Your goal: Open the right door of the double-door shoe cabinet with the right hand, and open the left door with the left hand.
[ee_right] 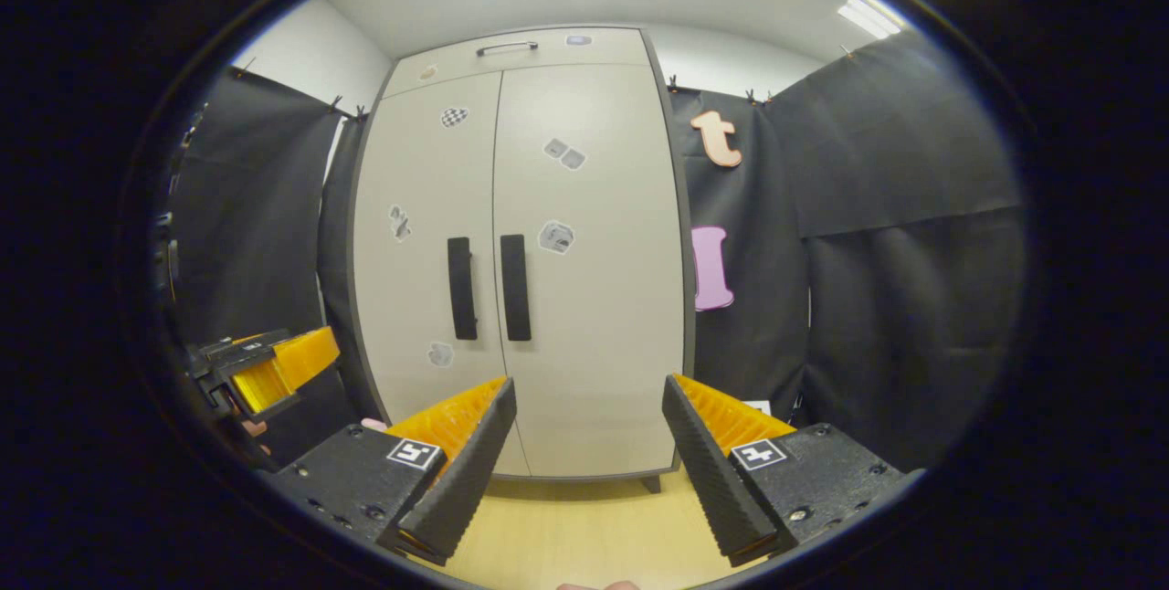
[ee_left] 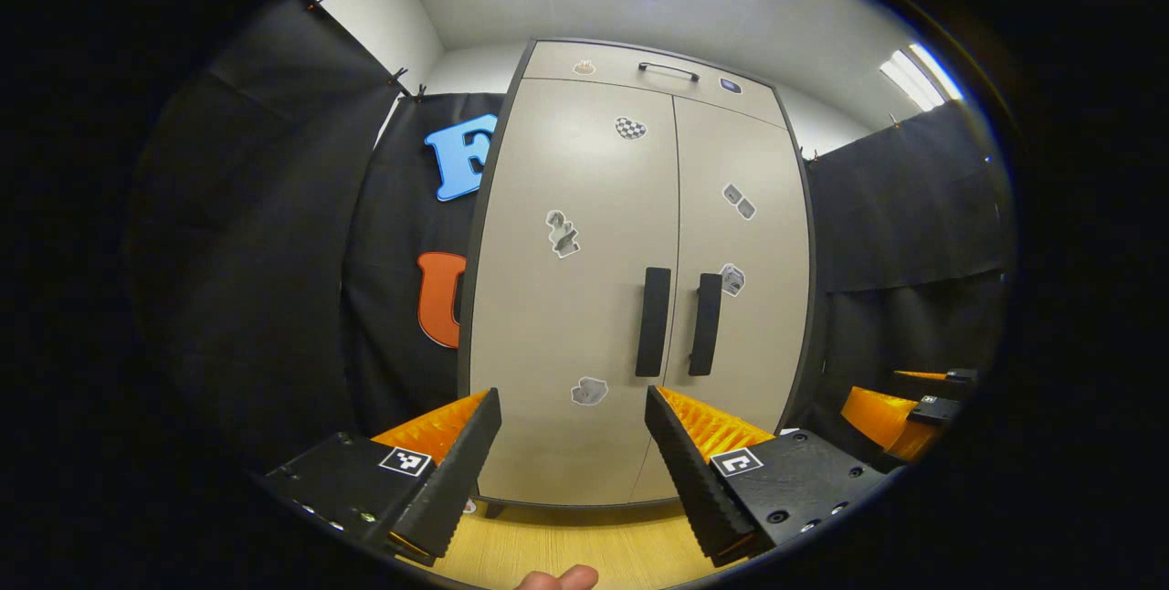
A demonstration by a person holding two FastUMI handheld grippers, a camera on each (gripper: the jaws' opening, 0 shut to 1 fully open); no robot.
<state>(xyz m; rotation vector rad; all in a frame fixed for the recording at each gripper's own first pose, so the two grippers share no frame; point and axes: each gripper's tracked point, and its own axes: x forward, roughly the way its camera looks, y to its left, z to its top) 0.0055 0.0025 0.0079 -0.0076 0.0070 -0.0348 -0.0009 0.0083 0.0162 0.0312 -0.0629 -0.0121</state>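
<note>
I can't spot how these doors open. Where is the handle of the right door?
In the right gripper view the right door's handle is a dark upright bar at mid-height, just right of the seam between the shut doors, beside the left door's handle and below-left of a small sticker.

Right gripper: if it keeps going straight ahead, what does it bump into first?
Probably the cabinet's right door, low down and right of its handle. The right gripper is open, and nothing seems to stand between. Depth is hard to judge.

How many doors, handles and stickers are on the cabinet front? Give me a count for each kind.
Doors: 2 (left door, right door)
Handles: 3 (two door handles, one top handle)
Stickers: 7 (e.g. checkered one)
Total: 12
</note>
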